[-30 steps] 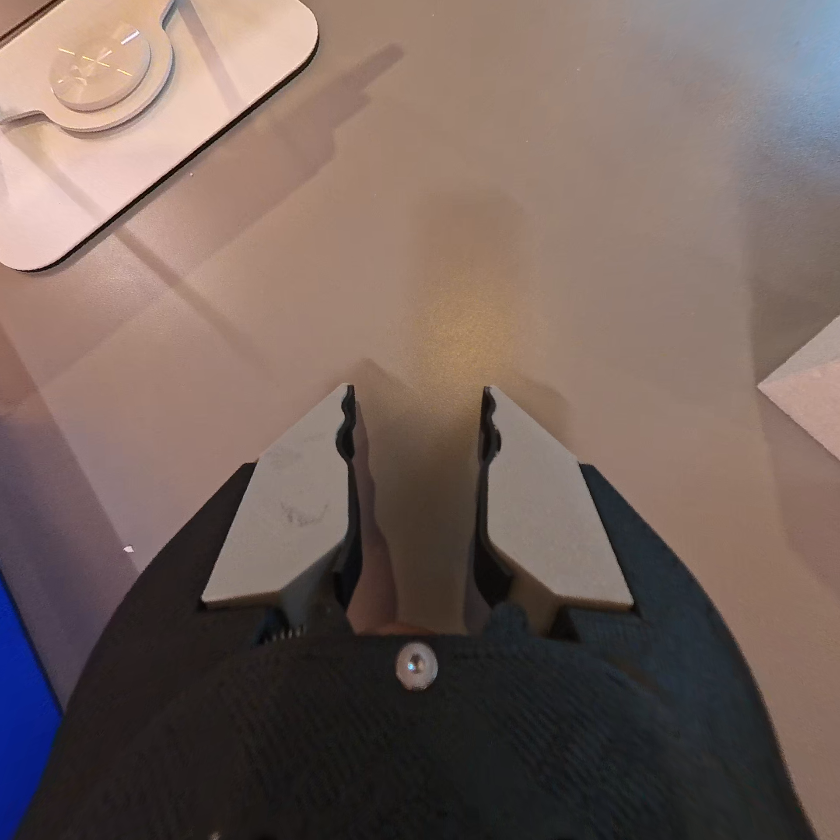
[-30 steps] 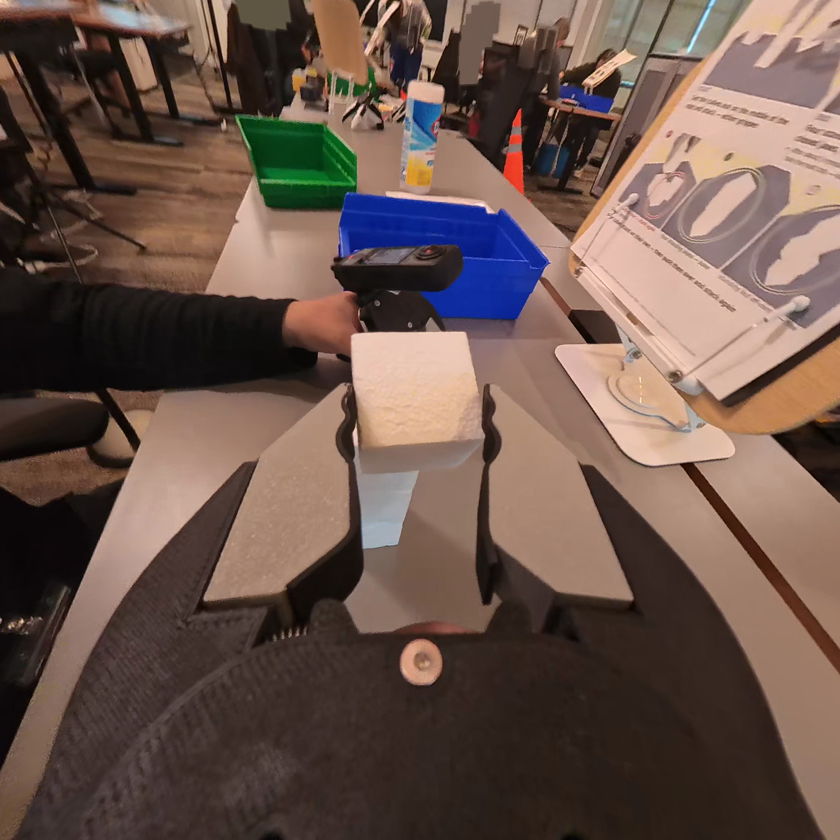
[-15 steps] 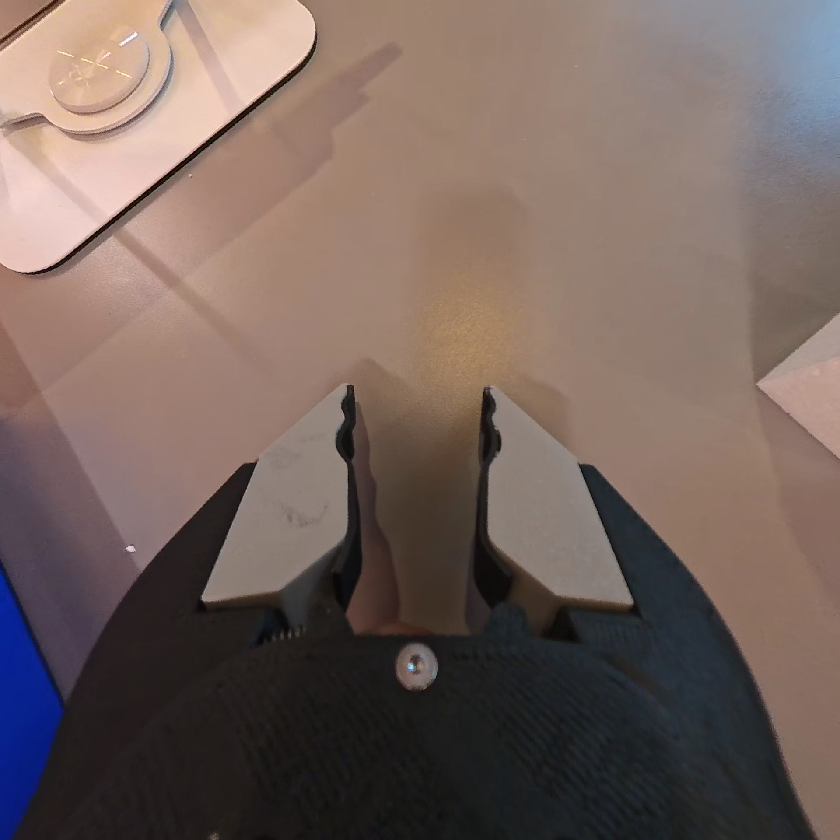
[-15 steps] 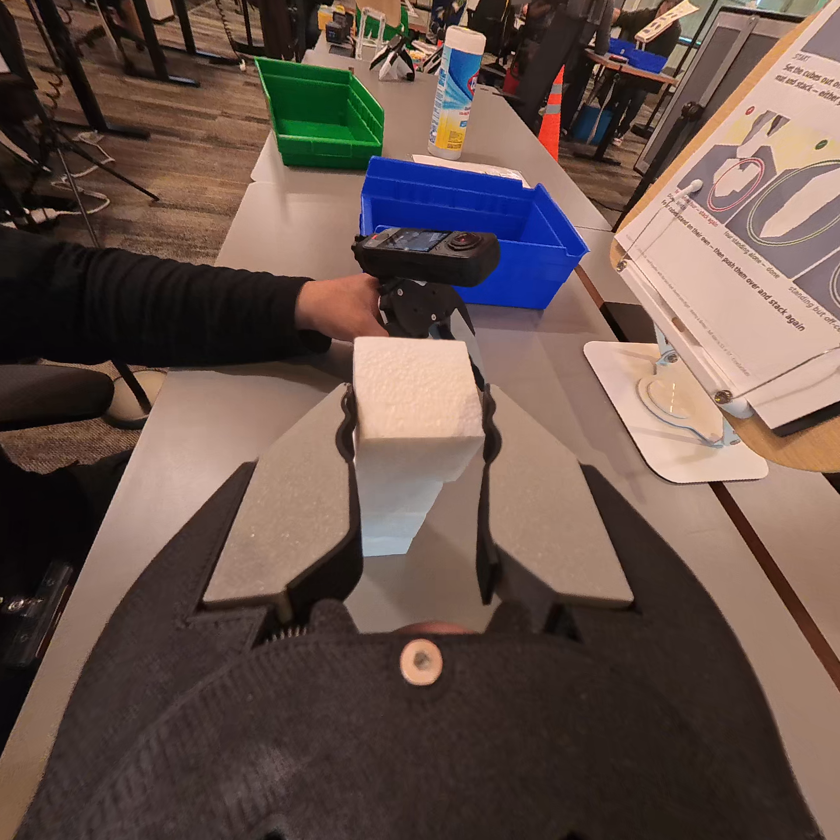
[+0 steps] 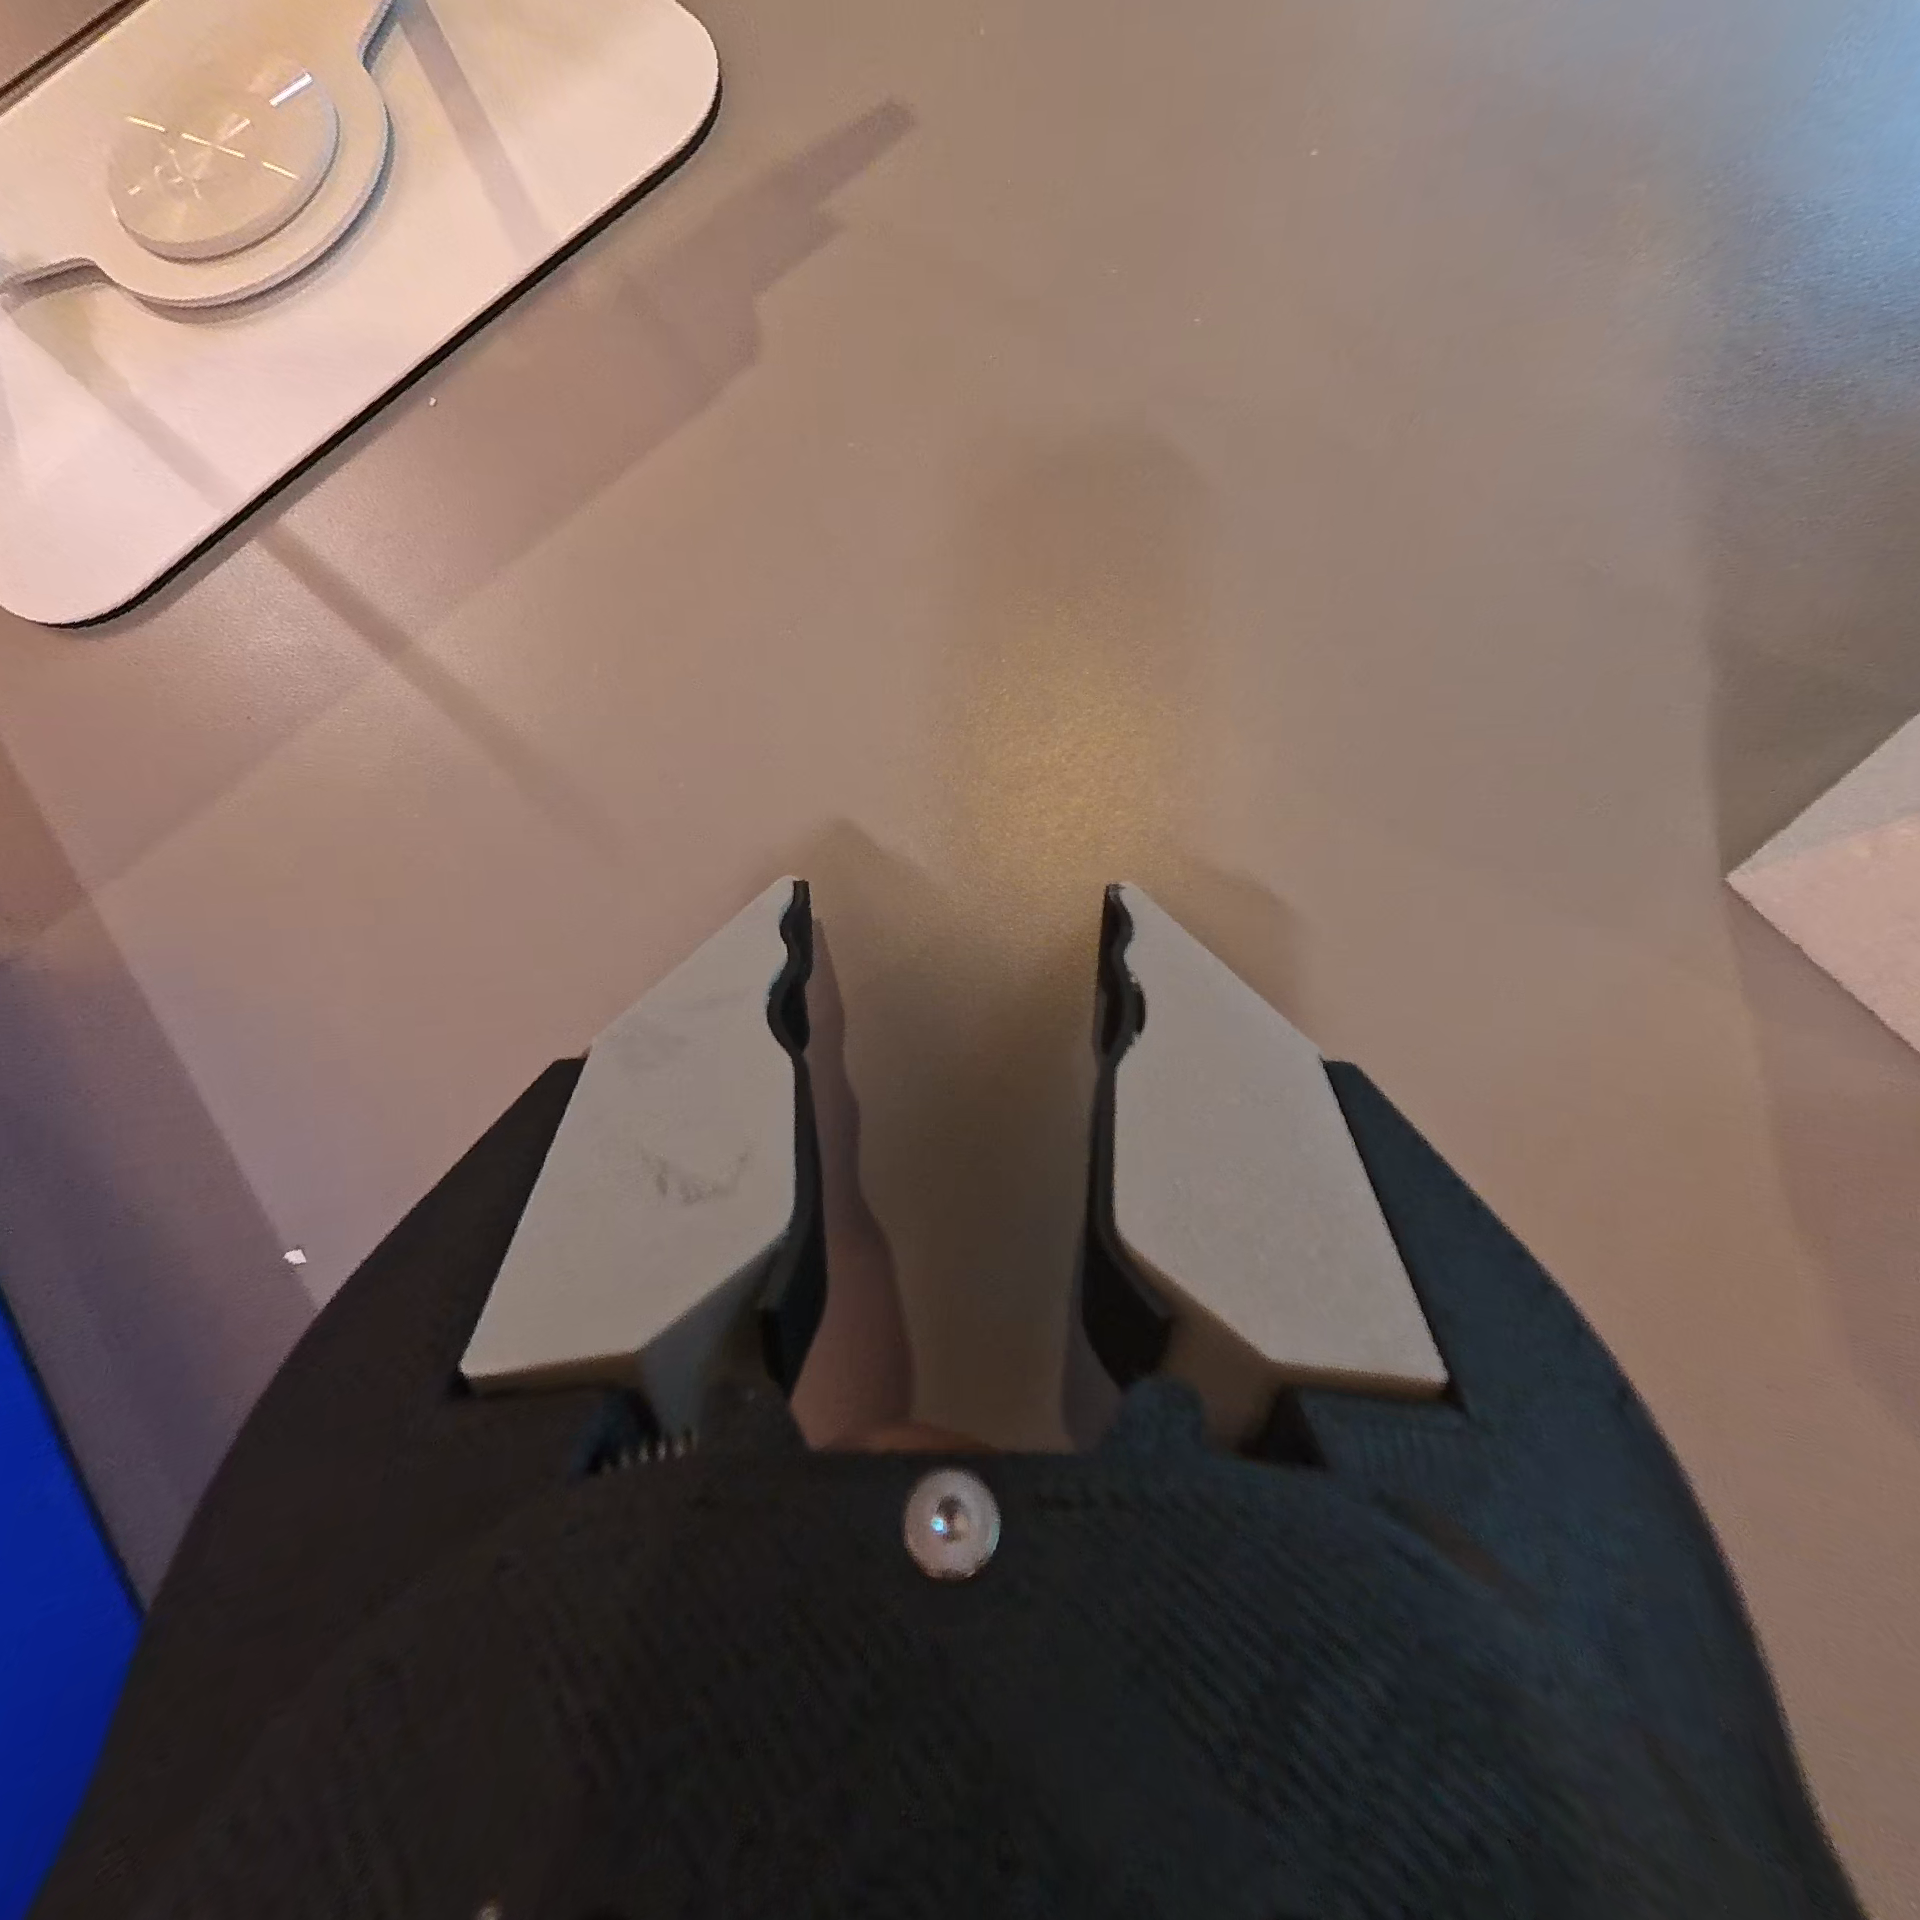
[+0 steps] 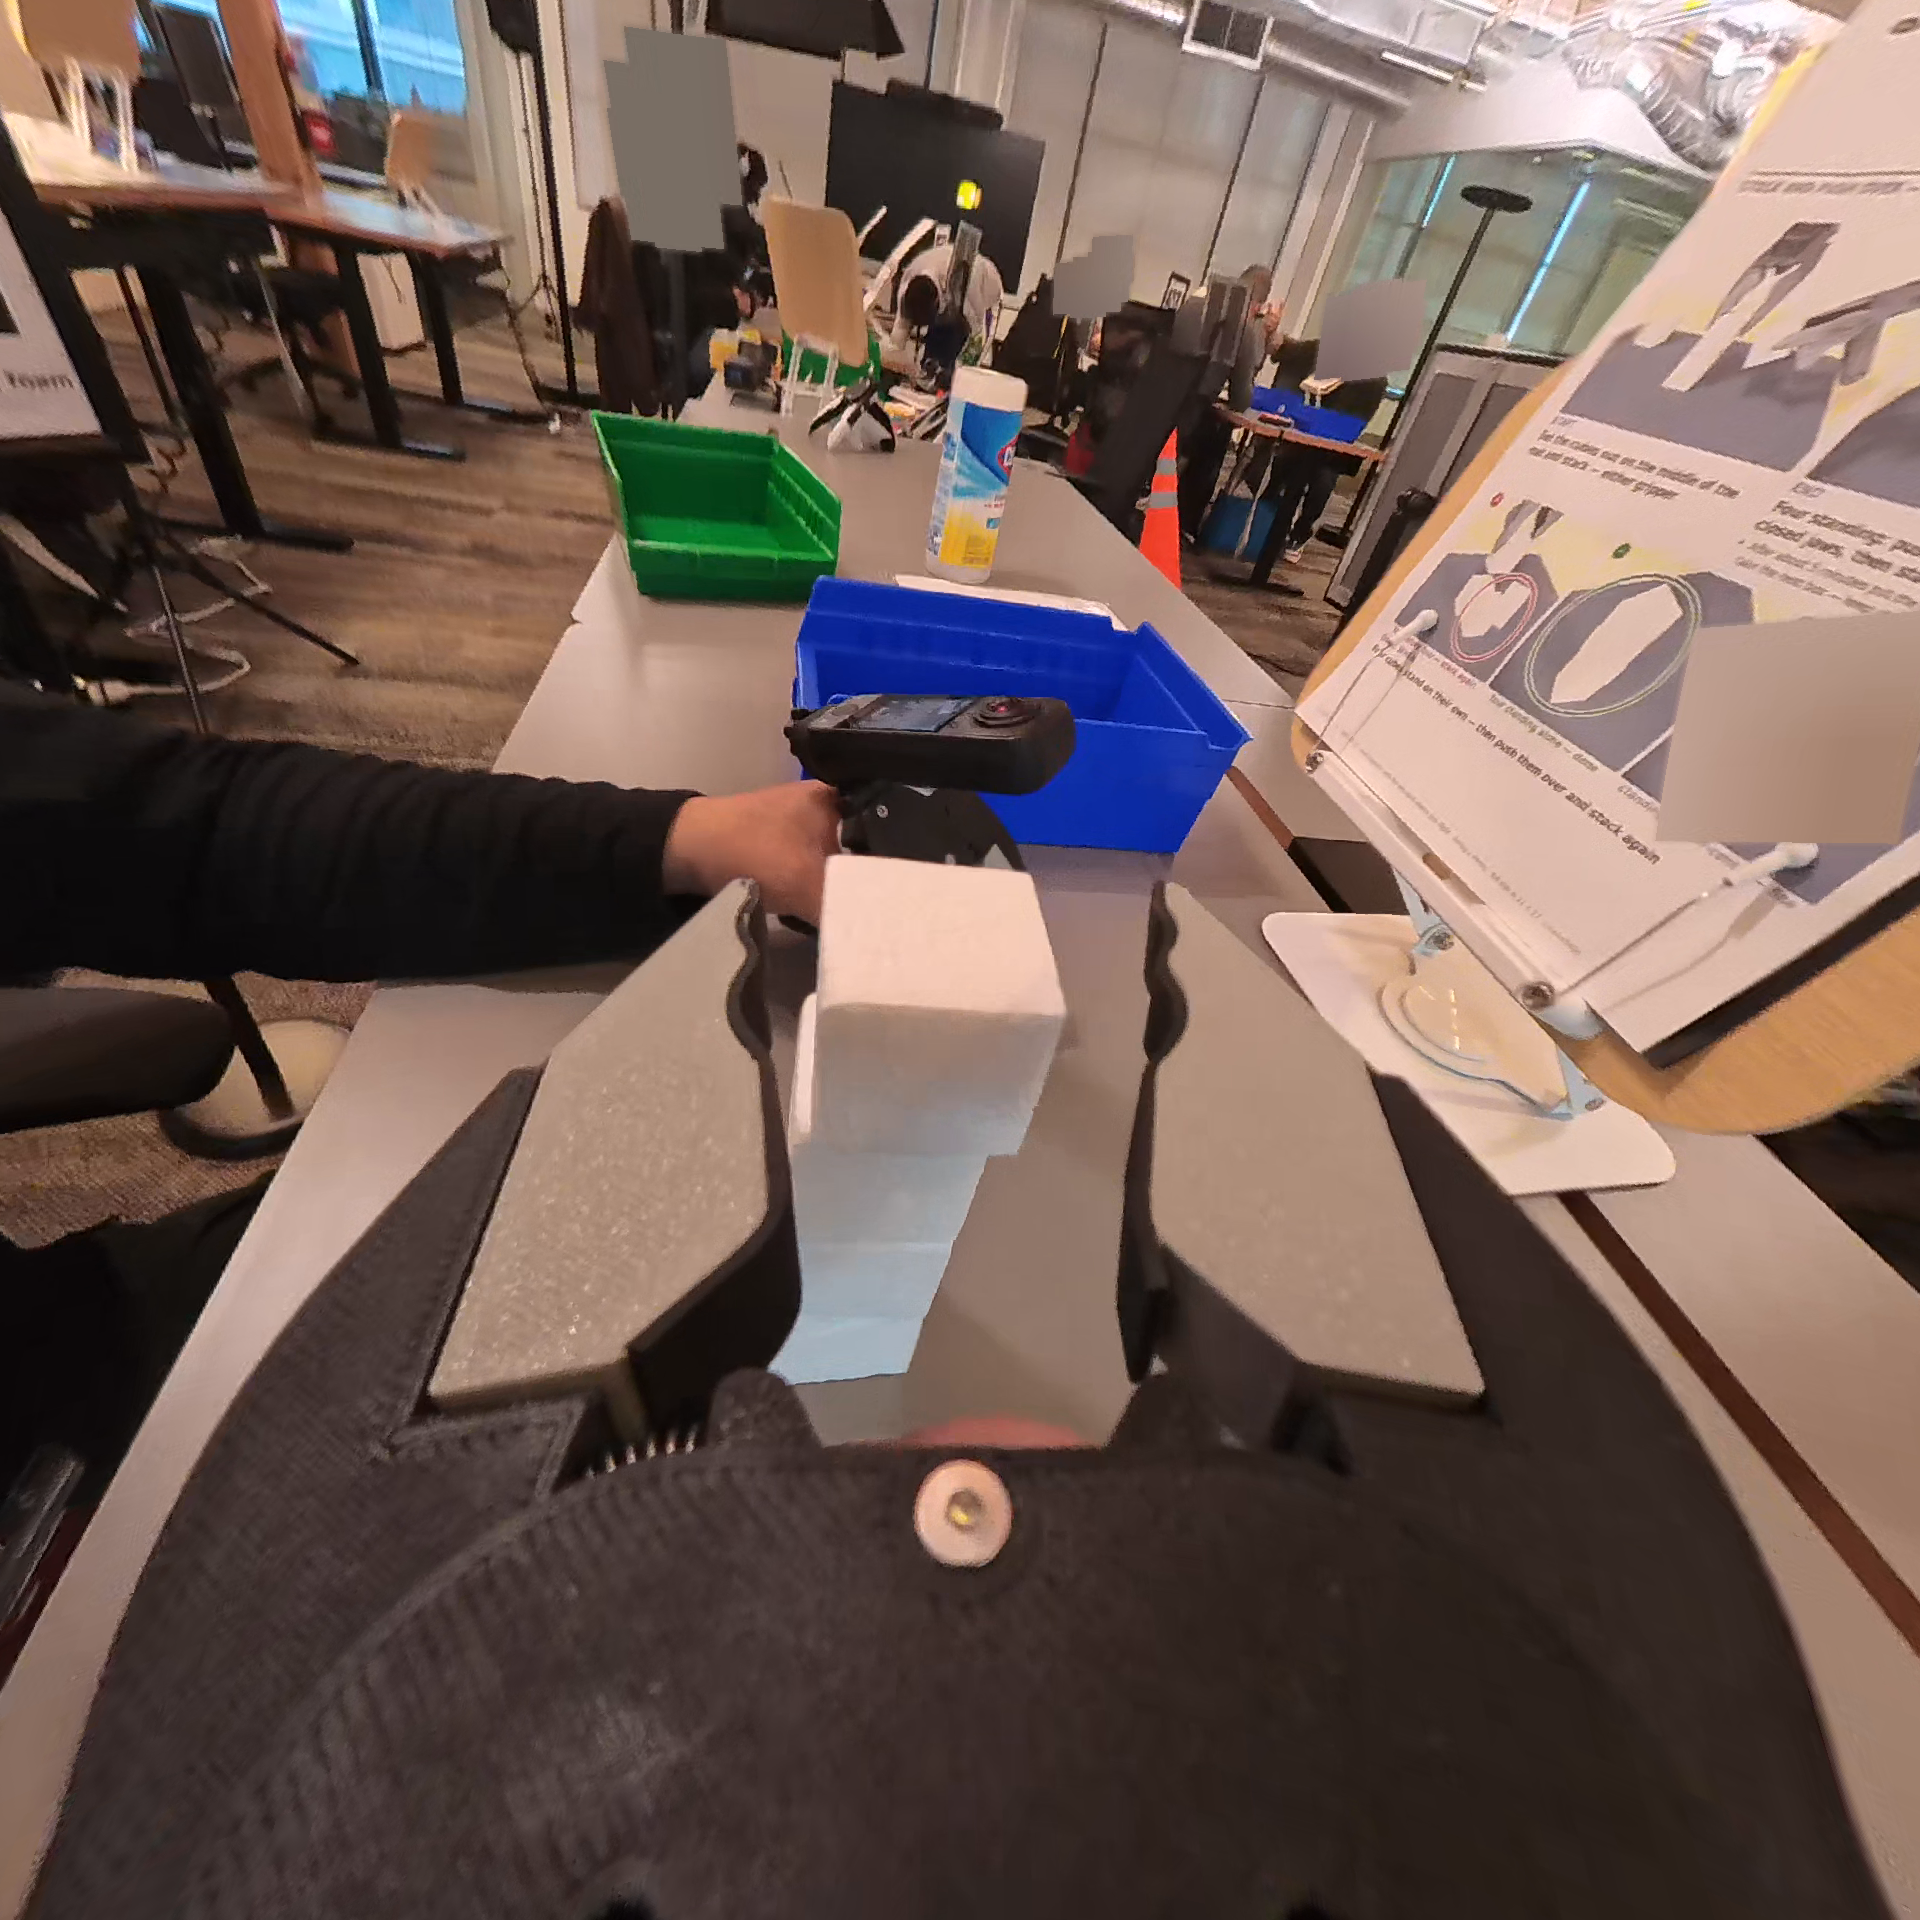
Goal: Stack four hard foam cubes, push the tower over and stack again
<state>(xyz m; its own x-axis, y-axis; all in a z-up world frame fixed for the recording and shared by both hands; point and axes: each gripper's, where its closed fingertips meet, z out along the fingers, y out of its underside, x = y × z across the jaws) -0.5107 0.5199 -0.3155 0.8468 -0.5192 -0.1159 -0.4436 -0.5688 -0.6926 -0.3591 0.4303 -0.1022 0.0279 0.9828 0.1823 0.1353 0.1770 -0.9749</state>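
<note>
A tower of white foam cubes (image 6: 883,1226) stands on the grey table (image 6: 644,686). Its top cube (image 6: 935,997) sits slightly offset to the right on the ones below. My right gripper (image 6: 951,904) is open around the top cube, with a gap on each side between fingers and foam. My left gripper (image 5: 956,894) is open and empty, pointing down at bare table. A corner of a white foam cube (image 5: 1860,914) shows at the right edge of the left wrist view. In the right wrist view a hand holds the left gripper, with its black camera (image 6: 935,727), just behind the tower.
A blue bin (image 6: 1039,675) stands behind the tower, with a green bin (image 6: 717,509) and a wipes canister (image 6: 971,478) farther back. A tilted instruction board (image 6: 1558,675) on a white base (image 6: 1455,1039) stands at right; the base also shows in the left wrist view (image 5: 312,260). My hands' fingertips stand some 30 cm from each other.
My right gripper has opened and let go of the top cube, which now rests on the tower. The right view has tilted up. My left gripper has barely moved.
</note>
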